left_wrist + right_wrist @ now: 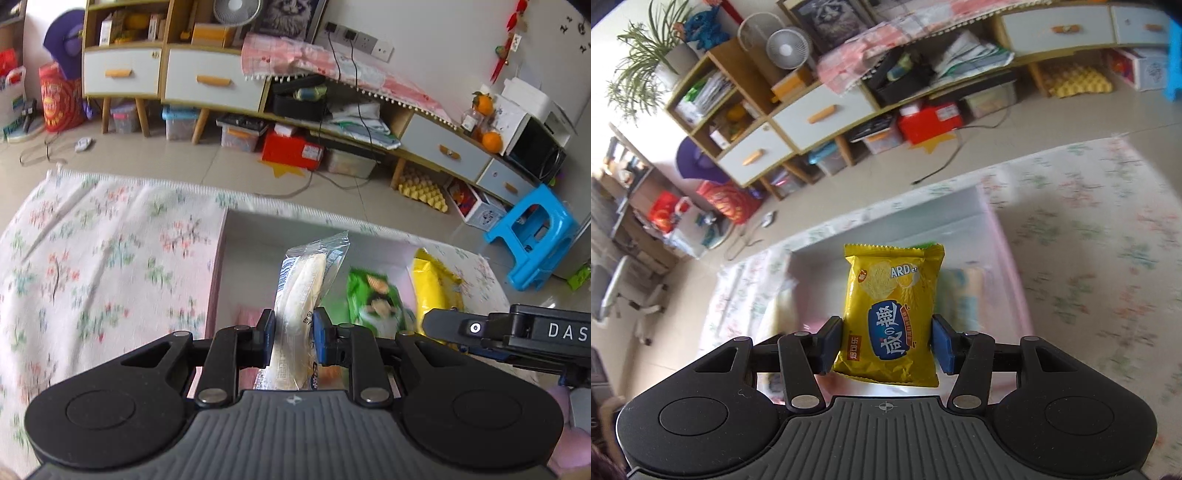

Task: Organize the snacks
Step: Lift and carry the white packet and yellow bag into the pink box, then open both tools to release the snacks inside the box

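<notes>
My left gripper (293, 332) is shut on a clear-wrapped white bread snack (308, 280), held upright over an open white box (258, 236) on the flowered tablecloth. A green snack pack (371, 295) lies inside the box. My right gripper (886, 341) is shut on a yellow cracker pack (892, 314), held over the same box (886, 218). That yellow pack (434, 288) and the right gripper's body show at the right of the left wrist view. The bread snack appears blurred in the right wrist view (964, 295).
A flowered tablecloth (92, 258) covers the table around the box. Beyond the table edge are a tiled floor, low cabinets with drawers (207, 79), storage bins, a red box (291, 149) and a blue plastic stool (535, 236).
</notes>
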Action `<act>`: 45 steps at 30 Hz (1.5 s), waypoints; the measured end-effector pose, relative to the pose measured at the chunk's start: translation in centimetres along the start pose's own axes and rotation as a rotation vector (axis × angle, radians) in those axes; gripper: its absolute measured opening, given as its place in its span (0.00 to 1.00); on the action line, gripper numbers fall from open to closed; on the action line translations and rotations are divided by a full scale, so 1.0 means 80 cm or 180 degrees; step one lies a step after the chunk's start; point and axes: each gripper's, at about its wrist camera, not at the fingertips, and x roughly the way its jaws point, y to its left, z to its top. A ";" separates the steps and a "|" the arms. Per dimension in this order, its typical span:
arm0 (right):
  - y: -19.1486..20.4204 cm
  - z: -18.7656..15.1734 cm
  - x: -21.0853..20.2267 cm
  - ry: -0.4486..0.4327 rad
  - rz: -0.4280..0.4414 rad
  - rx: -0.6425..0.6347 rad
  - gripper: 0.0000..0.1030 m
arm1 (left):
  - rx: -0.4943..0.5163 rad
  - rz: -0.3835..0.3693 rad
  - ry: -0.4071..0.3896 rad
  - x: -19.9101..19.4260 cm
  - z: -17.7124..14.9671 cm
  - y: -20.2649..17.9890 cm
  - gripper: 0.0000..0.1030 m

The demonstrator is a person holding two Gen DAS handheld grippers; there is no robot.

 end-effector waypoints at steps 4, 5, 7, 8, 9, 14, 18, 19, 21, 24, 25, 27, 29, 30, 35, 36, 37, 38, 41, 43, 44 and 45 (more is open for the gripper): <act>0.011 0.013 0.028 -0.0018 0.0016 -0.0075 0.49 | 0.0168 0.0091 -0.0126 0.013 0.003 -0.004 0.19; 0.012 0.016 0.035 -0.0018 0.0010 -0.0080 0.49 | 0.0192 0.0119 -0.0136 0.015 0.002 -0.004 0.19; 0.014 0.018 0.046 -0.0007 0.0014 -0.0072 0.49 | 0.0246 0.0204 -0.0149 0.020 -0.002 -0.003 0.19; 0.014 0.019 0.051 -0.0004 0.0016 -0.0071 0.49 | 0.0274 0.0245 -0.0138 0.022 -0.004 -0.003 0.19; 0.014 0.019 0.056 -0.0004 0.0010 -0.0070 0.49 | 0.0295 0.0281 -0.0124 0.024 -0.005 -0.003 0.19; 0.016 0.021 0.070 -0.0009 0.0002 -0.0060 0.49 | 0.0315 0.0278 -0.0125 0.026 -0.009 0.002 0.19; 0.018 0.021 0.076 -0.0006 -0.0036 -0.0060 0.49 | 0.0335 0.0266 -0.0167 0.024 -0.007 0.004 0.19; 0.018 0.021 0.076 -0.0011 -0.0040 -0.0058 0.49 | 0.0355 0.0266 -0.0168 0.025 -0.006 0.003 0.19; 0.020 0.020 0.077 -0.0021 -0.0046 -0.0062 0.49 | 0.0377 0.0262 -0.0174 0.023 -0.006 0.004 0.19; 0.023 0.020 0.078 -0.0027 -0.0079 -0.0080 0.49 | 0.0378 0.0245 -0.0181 0.022 -0.005 0.005 0.19; 0.025 0.020 0.078 -0.0027 -0.0092 -0.0088 0.49 | 0.0383 0.0243 -0.0182 0.022 -0.005 0.005 0.19; 0.027 0.021 0.078 -0.0024 -0.0122 -0.0106 0.49 | 0.0394 0.0241 -0.0186 0.021 -0.006 0.006 0.19; 0.029 0.021 0.078 -0.0031 -0.0142 -0.0112 0.50 | 0.0398 0.0232 -0.0176 0.022 -0.005 0.007 0.20; 0.030 0.020 0.078 -0.0037 -0.0137 -0.0109 0.51 | 0.0404 0.0219 -0.0163 0.022 -0.005 0.007 0.24; 0.023 0.021 0.073 -0.0060 -0.0082 0.0075 0.73 | 0.0453 0.0242 -0.0231 0.015 -0.008 0.006 0.54; 0.022 0.022 0.071 -0.0045 -0.0057 0.0103 0.73 | 0.0451 0.0237 -0.0223 0.014 -0.009 0.005 0.56; 0.020 0.022 0.069 -0.0036 -0.0047 0.0123 0.73 | 0.0455 0.0248 -0.0222 0.013 -0.009 0.005 0.59; 0.021 0.022 0.066 -0.0040 -0.0047 0.0129 0.73 | 0.0462 0.0260 -0.0223 0.011 -0.009 0.005 0.61; 0.023 0.021 0.055 -0.0066 -0.0072 0.0095 0.75 | 0.0478 0.0235 -0.0226 0.003 -0.011 0.004 0.66; 0.025 0.019 0.047 -0.0092 -0.0097 0.0064 0.78 | 0.0476 0.0212 -0.0227 -0.004 -0.013 0.002 0.71; 0.026 0.018 0.042 -0.0104 -0.0108 0.0053 0.78 | 0.0475 0.0200 -0.0223 -0.007 -0.015 0.002 0.72; 0.028 0.016 0.038 -0.0111 -0.0120 0.0048 0.78 | 0.0476 0.0188 -0.0215 -0.011 -0.017 0.001 0.74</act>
